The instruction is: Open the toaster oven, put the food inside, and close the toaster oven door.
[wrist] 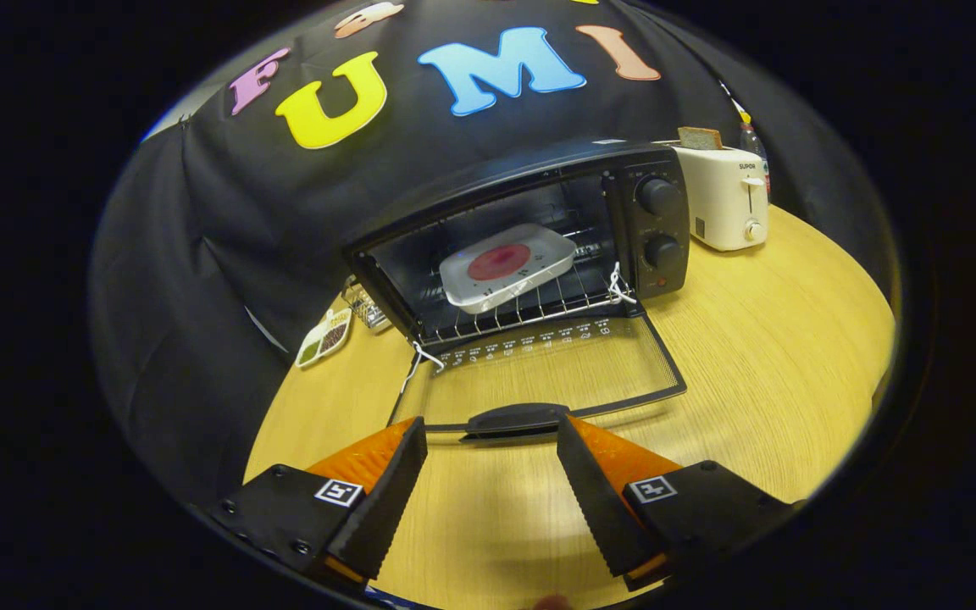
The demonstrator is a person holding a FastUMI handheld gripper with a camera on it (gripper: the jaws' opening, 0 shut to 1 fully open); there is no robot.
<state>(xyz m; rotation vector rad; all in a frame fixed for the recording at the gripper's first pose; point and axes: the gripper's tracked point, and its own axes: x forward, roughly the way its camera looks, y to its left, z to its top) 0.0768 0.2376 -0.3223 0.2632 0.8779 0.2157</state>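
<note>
1. Holding the fingers [492, 432] spread wide and empty above the table [793, 339], tips flanking the door handle [515, 419] without touching it, as far as can be told.
2. Lying flat just ahead of the fingers: the glass door [539, 373] of the toaster oven [522, 241], fully dropped open, handle nearest the fingers.
3. Sitting beyond the door, inside the oven on the wire rack [530, 313]: one white tray of food [507, 264] with a red round patch on top, tilted slightly.
4. Judging progress: opening looking done, food looking placed, only the door closing remaining; lifting the handle up and pushing the door shut being the likely next need.
5. Counting on the oven: two knobs [659, 196] on the right-hand panel, one door, one rack, one tray.
6. Counting elsewhere on the table: one white pop-up toaster [721, 207] to the right of the oven, carrying one slice of bread [700, 137]; one small divided dish [324, 339] to the left of the oven, near the wall.
</note>
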